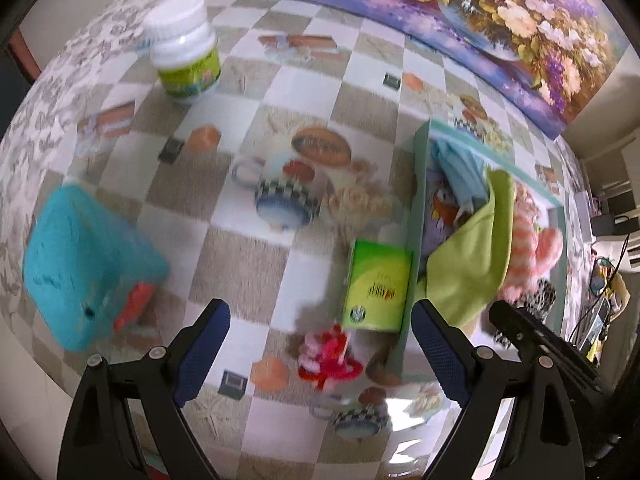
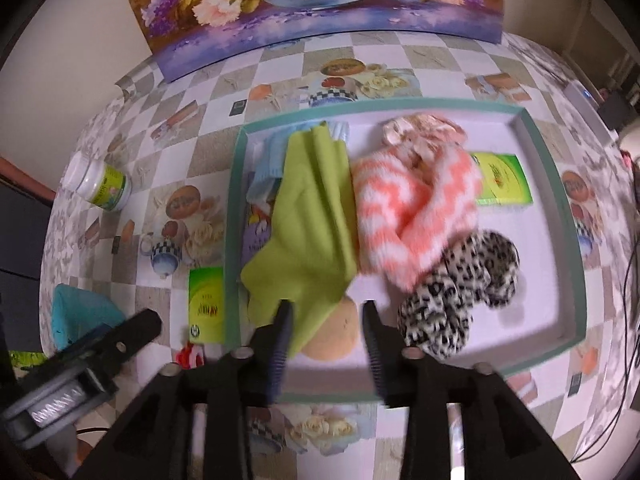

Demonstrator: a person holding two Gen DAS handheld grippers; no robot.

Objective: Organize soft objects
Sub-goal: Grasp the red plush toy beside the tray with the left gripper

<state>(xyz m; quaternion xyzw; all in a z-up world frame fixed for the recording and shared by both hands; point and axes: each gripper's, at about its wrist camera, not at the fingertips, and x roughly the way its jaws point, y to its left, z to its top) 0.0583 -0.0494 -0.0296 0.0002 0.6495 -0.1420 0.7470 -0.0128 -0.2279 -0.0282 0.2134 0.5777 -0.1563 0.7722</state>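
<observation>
Left gripper (image 1: 320,354) is hanging with its jaws wide apart over the checkered table (image 1: 240,264), holding nothing; a small red-and-pink soft toy (image 1: 330,360) is lying between its fingers at lower centre. A teal plush (image 1: 80,264) is sitting at the left edge, a white jar (image 1: 184,48) at upper left, and a green box (image 1: 378,286) is lying just beside the tray (image 1: 416,184) wall.

Right gripper (image 2: 326,344) is hovering, jaws apart and empty, over the near edge of the tray (image 2: 560,184), just above a green cloth (image 2: 310,224) and a tan round piece (image 2: 340,332). A pink-striped fuzzy piece (image 2: 404,208) is lying mid-tray, touching a leopard-print one (image 2: 460,284) at lower right. Another green box (image 2: 502,180) is resting inside the tray at right.
</observation>
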